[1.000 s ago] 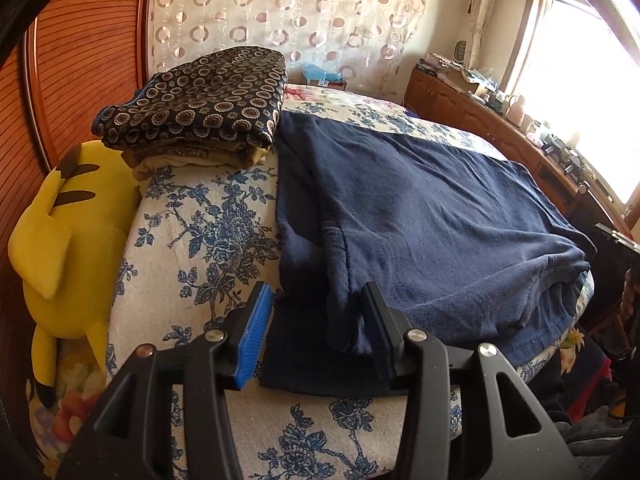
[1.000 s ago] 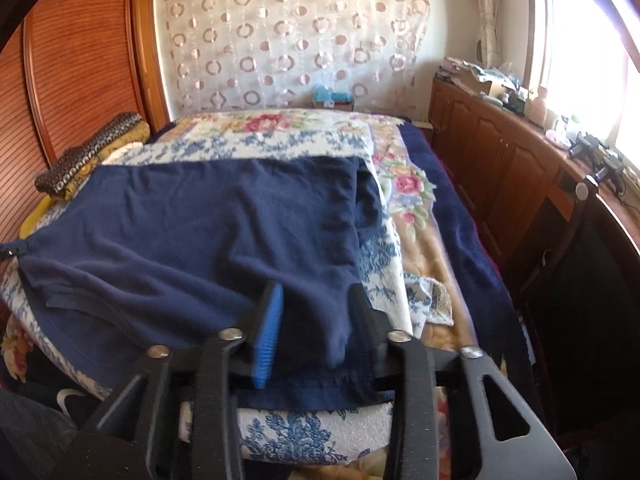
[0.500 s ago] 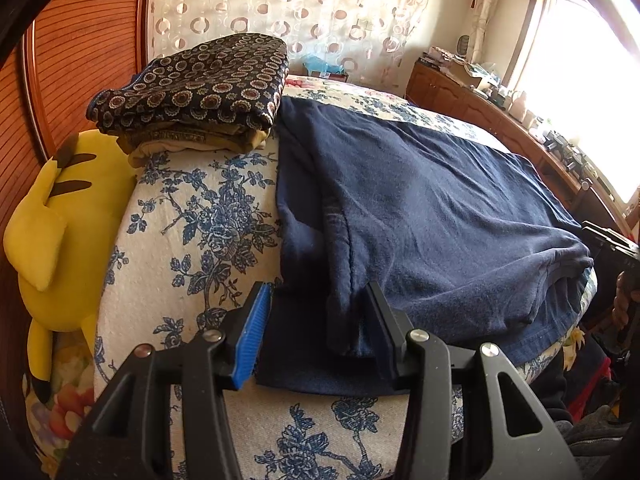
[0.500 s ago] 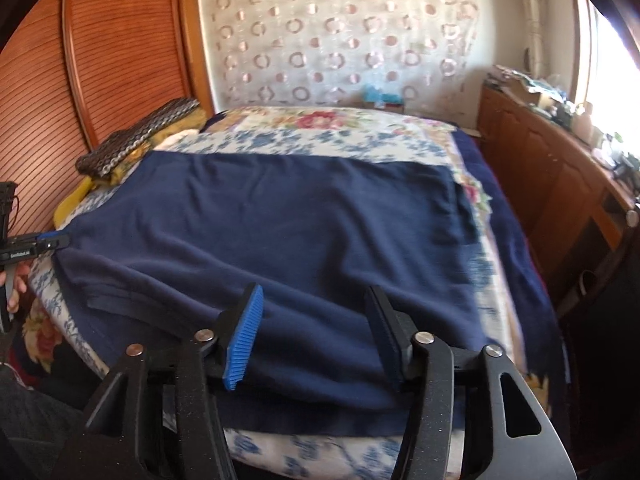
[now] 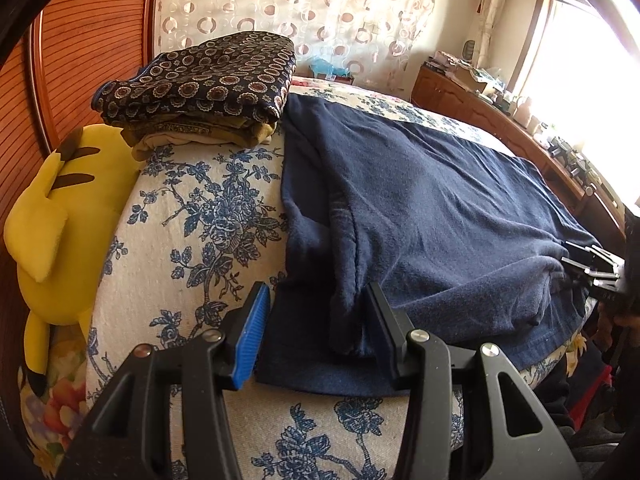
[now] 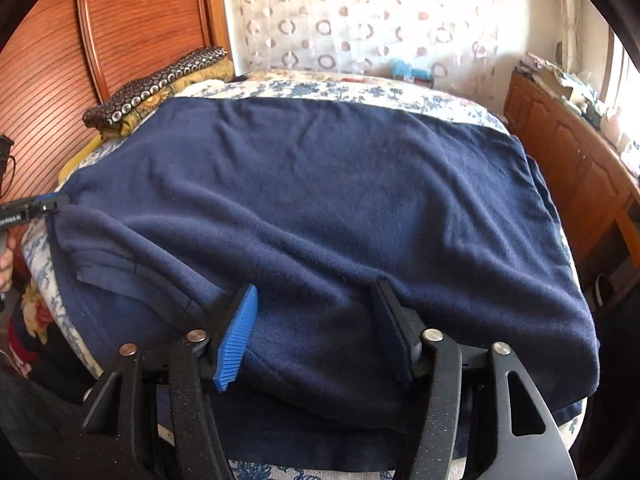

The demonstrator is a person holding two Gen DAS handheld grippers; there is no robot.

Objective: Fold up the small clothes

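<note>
A navy garment [image 5: 440, 208] lies spread across the floral bedspread [image 5: 192, 232], with a doubled fold along its left side. My left gripper [image 5: 318, 292] sits low at the garment's near left corner. Its jaws stand apart around that fold, and the blue pad [image 5: 250, 340] is clear of the cloth. My right gripper [image 6: 316, 288] hovers over the garment's [image 6: 320, 200] near edge. Its jaws are opening, with cloth lying between them but not pinched. Each gripper also shows in the other's view, the right gripper [image 5: 592, 268] at the far right and the left gripper [image 6: 36, 208] at the far left.
A stack of folded patterned fabrics [image 5: 208, 76] sits at the bed's far left, beside a yellow plush toy [image 5: 52, 220] against the wooden headboard [image 6: 132, 28]. A cluttered wooden cabinet [image 6: 580, 160] runs along the right under a bright window. A person's hand [image 6: 6, 264] shows at the left edge.
The right gripper has swung left and down over the garment and its jaws have widened off the cloth. It has come into the left wrist view. The left gripper has barely moved.
</note>
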